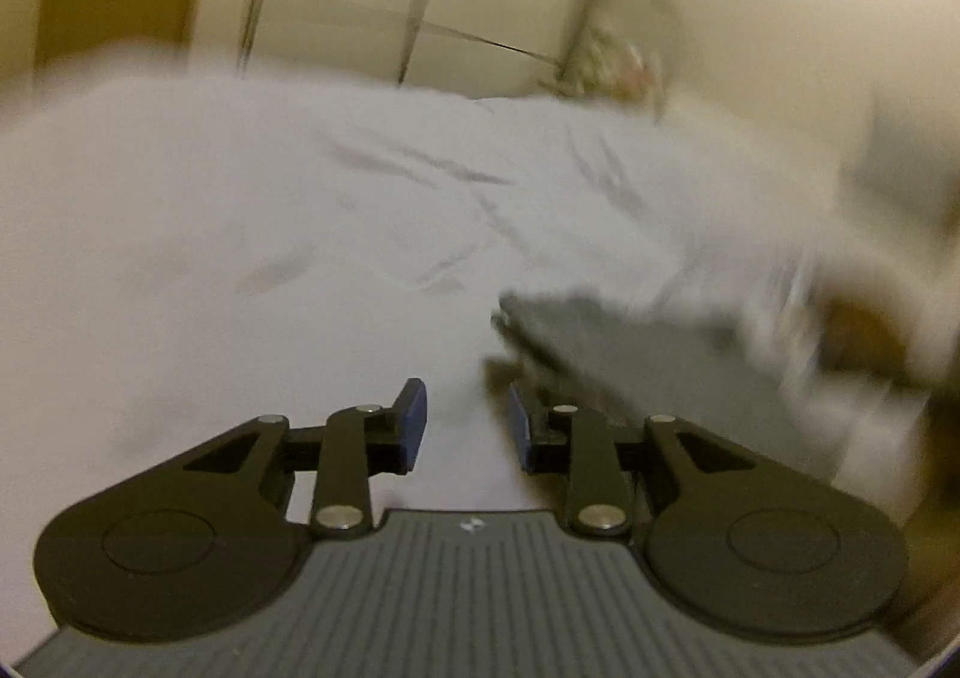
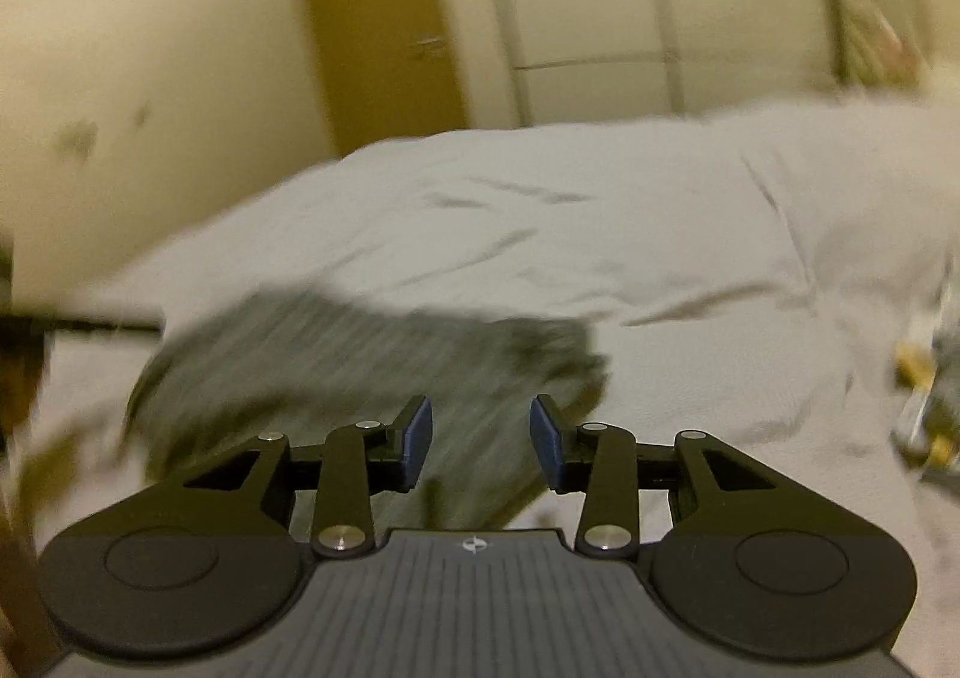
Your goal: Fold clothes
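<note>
A dark grey garment [image 2: 360,354] lies crumpled on a bed covered with a white sheet [image 2: 570,210]. Both views are blurred by motion. In the right wrist view my right gripper [image 2: 480,438] is open just above the garment's near edge, with nothing between its blue pads [image 2: 420,432]. In the left wrist view the same grey garment [image 1: 630,348] lies to the right of my left gripper [image 1: 467,423], which is open over the white sheet [image 1: 240,234] with nothing in it. The garment's edge comes close to the right finger; contact cannot be told.
A brown door [image 2: 384,24] and pale wardrobe panels [image 2: 588,0] stand behind the bed. A patterned item [image 1: 612,60] sits at the bed's far corner. Small blurred objects [image 2: 930,396] lie at the right edge. A dark rod-like shape [image 2: 78,325] crosses the left side.
</note>
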A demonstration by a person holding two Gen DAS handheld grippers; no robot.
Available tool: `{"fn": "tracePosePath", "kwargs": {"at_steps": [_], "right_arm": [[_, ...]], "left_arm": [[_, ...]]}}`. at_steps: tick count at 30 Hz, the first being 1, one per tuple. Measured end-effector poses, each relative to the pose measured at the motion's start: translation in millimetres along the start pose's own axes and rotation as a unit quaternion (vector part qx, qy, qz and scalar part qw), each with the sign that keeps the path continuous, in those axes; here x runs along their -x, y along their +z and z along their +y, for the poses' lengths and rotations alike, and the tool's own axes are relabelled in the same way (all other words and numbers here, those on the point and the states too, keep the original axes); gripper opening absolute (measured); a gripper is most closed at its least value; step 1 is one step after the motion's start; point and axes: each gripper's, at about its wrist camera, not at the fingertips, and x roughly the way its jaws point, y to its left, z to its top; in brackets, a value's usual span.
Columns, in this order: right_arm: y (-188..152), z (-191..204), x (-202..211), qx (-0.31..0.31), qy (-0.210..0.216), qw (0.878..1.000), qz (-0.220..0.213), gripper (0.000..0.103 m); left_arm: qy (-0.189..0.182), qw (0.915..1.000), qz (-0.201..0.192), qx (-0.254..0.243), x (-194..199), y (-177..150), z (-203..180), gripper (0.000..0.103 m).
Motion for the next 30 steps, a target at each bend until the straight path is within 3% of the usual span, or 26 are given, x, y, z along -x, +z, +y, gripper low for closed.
{"fn": "tracePosePath", "kwargs": {"at_steps": [1, 2, 4, 6, 7, 11, 17, 18, 20, 21, 23, 27, 28, 29, 30], "right_arm": [[-5.5, 13.3, 5.6, 0.031, 0.0, 1.0, 0.003, 0.043], [-10.6, 25.5, 9.9, 0.058, 0.001, 0.998, 0.006, 0.045], [-18.6, 46.6, 15.4, 0.101, 0.005, 0.995, 0.012, 0.045], [-23.0, 63.8, 14.4, 0.144, 0.005, 0.989, 0.015, 0.045], [-24.8, 73.2, 10.9, 0.175, 0.0, 0.984, 0.015, 0.045], [-32.2, 111.0, -3.4, 0.295, -0.018, 0.955, 0.015, 0.045], [-55.2, 141.6, -52.6, 0.469, -0.075, 0.879, 0.046, 0.041], [-57.5, 140.1, -56.4, 0.48, -0.08, 0.872, 0.051, 0.037], [-54.5, 129.9, -54.8, 0.464, -0.081, 0.88, 0.055, 0.017], [-53.7, 124.6, -53.1, 0.46, -0.081, 0.882, 0.056, 0.014], [-54.4, 115.7, -50.3, 0.454, -0.079, 0.885, 0.058, 0.007], [-57.6, 107.0, -48.5, 0.448, -0.08, 0.888, 0.063, 0.004], [-57.4, 105.8, -48.2, 0.445, -0.079, 0.89, 0.063, 0.004], [-57.0, 104.6, -48.1, 0.442, -0.078, 0.891, 0.065, 0.004], [-56.5, 103.4, -48.1, 0.44, -0.079, 0.892, 0.067, 0.003]], "left_arm": [[0.016, 0.9962, -0.008, -0.085, 8.9, -4.5, -24.1, 0.026], [0.024, 0.9845, -0.017, -0.173, 17.4, -11.9, -48.9, 0.028], [0.027, 0.9542, -0.027, -0.297, 24.4, -27.7, -85.7, 0.032], [0.028, 0.9166, -0.029, -0.398, 24.3, -44.0, -116.9, 0.034], [0.032, 0.9071, -0.027, -0.419, 20.4, -48.2, -121.5, 0.035], [0.055, 0.8837, -0.015, -0.465, 0.1, -60.0, -125.1, 0.041], [0.088, 0.8431, 0.003, -0.53, -30.5, -77.6, -130.6, 0.04], [0.094, 0.8357, 0.006, -0.541, -35.6, -80.6, -131.5, 0.036], [0.105, 0.8204, 0.012, -0.562, -45.7, -86.5, -133.3, 0.03], [0.101, 0.8271, 0.013, -0.553, -46.4, -86.9, -131.3, 0.029], [0.088, 0.8491, 0.011, -0.521, -44.9, -86.3, -125.6, 0.028], [0.066, 0.8822, 0.015, -0.466, -32.4, -78.4, -123.3, 0.028], [0.065, 0.8839, 0.017, -0.463, -28.4, -77.5, -121.6, 0.028], [0.069, 0.8801, 0.019, -0.469, -25.9, -78.4, -120.4, 0.029], [0.081, 0.8691, 0.023, -0.487, -23.4, -81.1, -119.8, 0.027]]}}
